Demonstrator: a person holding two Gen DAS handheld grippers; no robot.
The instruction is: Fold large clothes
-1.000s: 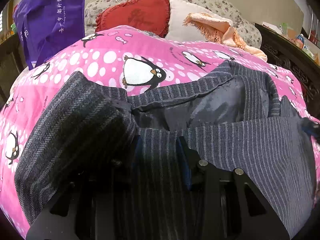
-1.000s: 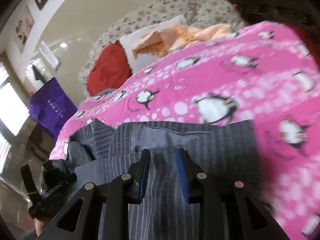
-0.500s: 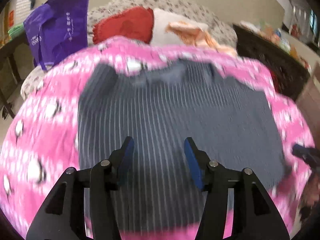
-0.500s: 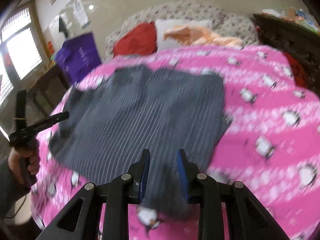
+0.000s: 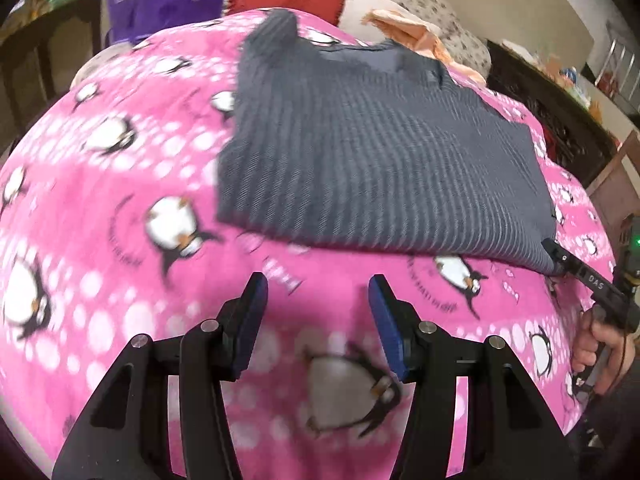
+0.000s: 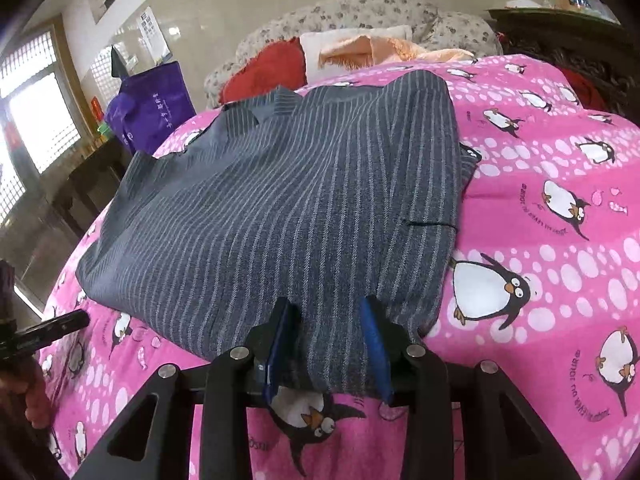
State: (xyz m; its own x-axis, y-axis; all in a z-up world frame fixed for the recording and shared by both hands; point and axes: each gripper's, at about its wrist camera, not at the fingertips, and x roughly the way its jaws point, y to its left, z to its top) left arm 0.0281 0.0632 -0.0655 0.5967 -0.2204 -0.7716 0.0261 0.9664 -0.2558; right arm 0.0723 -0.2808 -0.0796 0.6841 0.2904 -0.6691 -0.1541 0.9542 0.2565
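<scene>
I am releasing the striped jacket (image 6: 280, 208): my right fingers (image 6: 326, 344), just opening, straddle its near hem; my left fingers (image 5: 316, 320) hang wide, empty, short of it. Next fold needs regripping.

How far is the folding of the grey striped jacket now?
Done: the striped jacket lies folded flat on the pink blanket. In hand: the left gripper is open and clear; the right gripper straddles the hem, jaws just opening. Left: perhaps another fold.
</scene>
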